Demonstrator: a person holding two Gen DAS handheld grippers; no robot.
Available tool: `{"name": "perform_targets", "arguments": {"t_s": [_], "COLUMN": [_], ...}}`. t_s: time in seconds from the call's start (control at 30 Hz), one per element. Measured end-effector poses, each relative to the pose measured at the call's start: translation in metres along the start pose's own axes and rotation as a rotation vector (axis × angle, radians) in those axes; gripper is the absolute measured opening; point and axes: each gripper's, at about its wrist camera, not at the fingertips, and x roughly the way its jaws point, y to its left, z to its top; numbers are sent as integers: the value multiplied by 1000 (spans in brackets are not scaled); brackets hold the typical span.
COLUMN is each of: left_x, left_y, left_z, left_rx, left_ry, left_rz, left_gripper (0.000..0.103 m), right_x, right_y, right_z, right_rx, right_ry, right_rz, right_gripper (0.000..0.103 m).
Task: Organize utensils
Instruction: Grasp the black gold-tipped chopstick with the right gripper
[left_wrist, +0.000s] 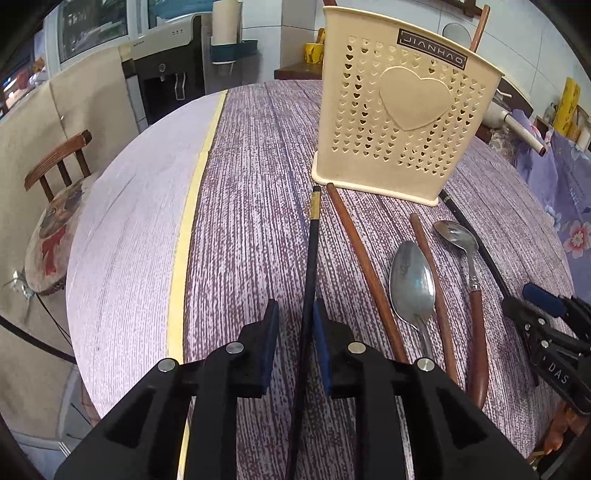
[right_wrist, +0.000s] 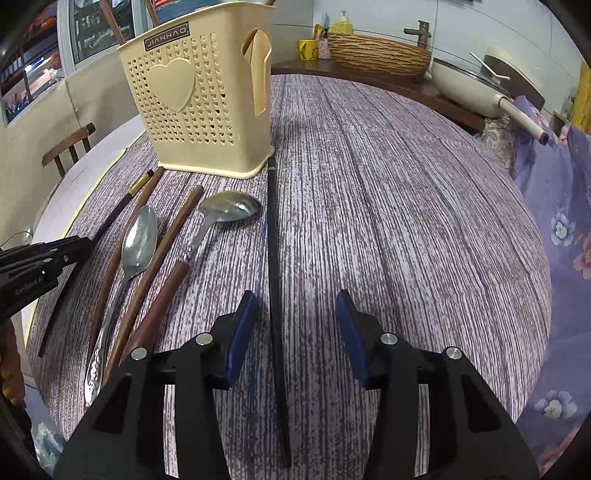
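Holder (left_wrist: 402, 110) interior hidden; black chopstick (right_wrist: 275, 295) lower end behind right gripper (right_wrist: 297, 332).

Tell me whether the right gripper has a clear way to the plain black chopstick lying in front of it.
Probably yes. The right gripper is open and the plain black chopstick lies flat on the table between its fingers, apart from the wooden-handled spoon; nothing covers it.

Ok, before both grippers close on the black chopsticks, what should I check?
1. Left gripper straddles black gold-banded chopstick: ok.
2. Chopstick centred between left fingers: not ok, it hugs the right one.
3. Right gripper open around plain black chopstick: ok.
4. Brown wooden chopstick outside left fingers: ok.
5. Cream perforated plastic holder upright: ok.
6. Free room inside holder: cannot tell.
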Motion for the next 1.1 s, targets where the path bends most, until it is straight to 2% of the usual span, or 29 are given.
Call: {"name": "perform_targets", "arguments": {"t_s": [0.17, 0.33, 0.4, 0.7, 0.8, 1.0, 1.1], "left_x": [14, 29, 33, 41, 41, 43, 43], "left_y": [2, 7, 6, 6, 4, 1, -2], "left_z": [21, 42, 49, 59, 59, 62, 62], "left_rx": [45, 59, 69, 55, 49, 47, 61], "left_ry": [35, 67, 79, 82, 75, 67, 63], "left_rz": [26, 36, 41, 50, 56, 64, 67], "left_gripper": [25, 29, 29, 29, 28, 20, 10], "right_x": [15, 31, 37, 61, 64, 65, 65], "right_y": [2, -1, -1, 8, 10, 21, 23], "right_z": [21, 42, 51, 80, 84, 85, 86], "right_rx": [-54, -55, -58, -46, -38, -57, -61], "right_ry": [16, 40, 40, 16, 11, 15, 16], "right_rz": [5, 35, 39, 36, 31, 36, 41], "right_gripper": [46, 45, 41, 37, 28, 9, 8]}}
